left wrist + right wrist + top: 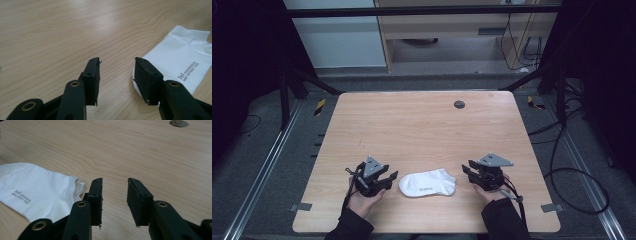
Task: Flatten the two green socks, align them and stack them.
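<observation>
A white sock (428, 183) lies flat on the tabletop (422, 130), between the two grippers and near the person's edge. The left gripper (388, 179) sits just beside its rounded end, jaws spread apart and empty; in the left gripper view (116, 72) its right-hand jaw hangs over the sock's (180, 62) near edge, though whether the pad touches the fabric is hard to say from this angle. The right gripper (468, 170) rests just beside the opposite end, also spread wide with nothing between the jaws; in the right gripper view (115, 192) the sock (37, 190) lies off its left jaw, with the layered, open cuff edge closest to that jaw.

The sock looks light, thin and entirely limp: it will offer no resistance, will sag and fold from whichever point is pinched, and will not break or mark. Knit cotton should grip well against the dark jaw pads, so slipping is a small worry; catching only the top layer is the likelier fault, since the piece looks doubled over and the layers could peel apart. Lying flat, it gives little to bite on, so a jaw has to slide under an edge or gather a small ridge of cloth. The best holds are probably the two ends: the cuff layers beside the right gripper, taken together, and the rounded end under the left gripper. A small grey printed mark sits mid-panel, away from either hold.
</observation>
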The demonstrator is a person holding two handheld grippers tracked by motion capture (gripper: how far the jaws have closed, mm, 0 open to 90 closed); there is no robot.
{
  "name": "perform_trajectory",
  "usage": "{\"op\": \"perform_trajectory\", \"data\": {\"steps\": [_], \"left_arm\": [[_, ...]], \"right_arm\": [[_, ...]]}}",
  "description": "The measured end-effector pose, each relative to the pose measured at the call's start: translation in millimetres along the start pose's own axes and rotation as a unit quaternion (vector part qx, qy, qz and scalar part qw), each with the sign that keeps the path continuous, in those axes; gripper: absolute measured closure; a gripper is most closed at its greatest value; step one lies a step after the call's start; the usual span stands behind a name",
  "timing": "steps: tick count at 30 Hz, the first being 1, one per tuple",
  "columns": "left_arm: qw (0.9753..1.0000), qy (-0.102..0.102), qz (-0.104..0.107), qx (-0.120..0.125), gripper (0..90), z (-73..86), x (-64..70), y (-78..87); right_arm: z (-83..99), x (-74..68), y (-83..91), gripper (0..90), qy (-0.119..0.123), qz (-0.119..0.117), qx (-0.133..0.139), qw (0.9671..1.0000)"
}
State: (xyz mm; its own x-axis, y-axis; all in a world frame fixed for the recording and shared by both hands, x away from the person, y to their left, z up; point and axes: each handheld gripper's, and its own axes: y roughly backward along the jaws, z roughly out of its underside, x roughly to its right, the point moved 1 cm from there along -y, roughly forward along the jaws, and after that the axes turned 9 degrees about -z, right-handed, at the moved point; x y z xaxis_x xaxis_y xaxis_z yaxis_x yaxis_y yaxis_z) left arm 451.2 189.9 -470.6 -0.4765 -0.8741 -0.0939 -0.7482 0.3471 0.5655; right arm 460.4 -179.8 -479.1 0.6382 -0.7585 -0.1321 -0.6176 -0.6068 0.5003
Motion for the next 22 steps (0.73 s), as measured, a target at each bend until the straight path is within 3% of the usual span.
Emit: {"op": "perform_trajectory", "data": {"steps": [13, 22], "left_arm": [[0.9990, 0.022, -0.037, 0.012, 32.3, 11.6, -42.2, 10.7], [0.9974, 0.040, -0.059, 0.006, 29.1, 17.5, -62.1, 12.9]], "right_arm": [[6.5, 31.3, 14.9, 41.6, -0.029, 0.039, 0.006, 0.9988], [12.7, 52.3, 25.5, 37.5, -0.054, 0.068, 0.009, 0.9962]]}}
